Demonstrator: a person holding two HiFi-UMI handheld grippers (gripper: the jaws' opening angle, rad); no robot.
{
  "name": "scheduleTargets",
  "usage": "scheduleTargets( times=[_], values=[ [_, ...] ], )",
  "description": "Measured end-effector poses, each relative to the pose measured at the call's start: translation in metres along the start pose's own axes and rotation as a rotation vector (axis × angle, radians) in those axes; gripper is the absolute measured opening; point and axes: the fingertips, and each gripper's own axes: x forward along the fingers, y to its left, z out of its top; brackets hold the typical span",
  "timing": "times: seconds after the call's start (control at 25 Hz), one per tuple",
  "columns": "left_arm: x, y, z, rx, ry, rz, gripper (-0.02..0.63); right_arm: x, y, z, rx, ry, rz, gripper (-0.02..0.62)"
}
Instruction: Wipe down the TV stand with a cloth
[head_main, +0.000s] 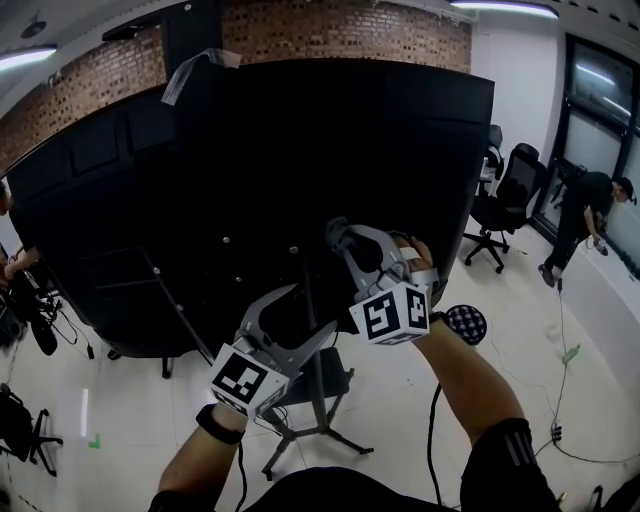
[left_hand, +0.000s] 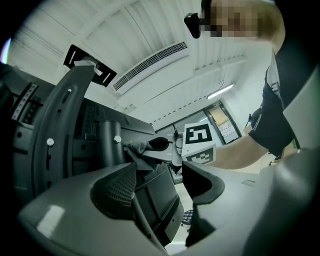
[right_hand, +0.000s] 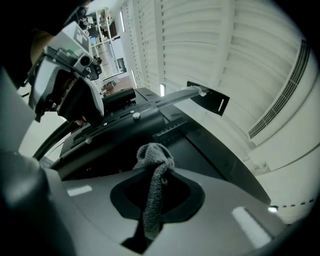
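1. My right claw (right_hand: 157, 192) is closed on the cloth (right_hand: 154, 165). The grey knit fabric is pinched between the jaws, and a bunched end stands out past the tips.
2. My left claw (left_hand: 160, 177) has its jaws apart and holds nothing. Only the stand's black shelf (left_hand: 160, 200) shows through the gap.
3. The TV stand (head_main: 312, 340) is directly in front of me, seen from the rear. The back of the large black screen (head_main: 300, 150) fills the upper part of the head view.
4. In the left gripper view, the cloth sits just beside the bolted column (left_hand: 107, 142) behind the screen. I cannot tell whether it touches the column.
5. Progress: no surface shows a wipe mark or a dust line, so I cannot confirm which parts are done. I judge that I am working at the upper column and mounting bracket.
6. Remaining, by my estimate: the shelf, the lower pole and the spread legs (head_main: 320, 435) at floor level.
7. Obstructions: the screen overhangs the column closely. The slanted brace bars (head_main: 170, 300) and my own left claw crowd the reach.
8. Surroundings: office chairs (head_main: 510, 190) stand well apart at the right, and a person (head_main: 585, 215) bends near the window. Loose cables (head_main: 560, 400) lie on the floor, and a cable hangs under my right arm near the stand's legs.
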Motion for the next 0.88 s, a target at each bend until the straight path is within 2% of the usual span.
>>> scheduleTargets(
  times=[0.32,0.6,0.72,0.88],
  values=[
    [0.032,-0.020,-0.007,-0.026,0.008,-0.020,0.310,-0.029,-0.038,-0.063,0.060,0.072,-0.050,0.021],
    [0.055,-0.035,-0.015,-0.040,-0.004,-0.043,0.310,-0.046,-0.060,-0.096,0.081,0.125,-0.087,0.020],
    [0.057,-0.037,-0.019,-0.044,-0.004,-0.040,0.310,-0.051,-0.063,-0.095,0.094,0.111,-0.094,0.020],
    [0.048,-0.035,-0.022,-0.048,0.006,-0.016,0.310,-0.054,-0.045,-0.053,0.094,0.010,-0.059,0.020]
  ],
)
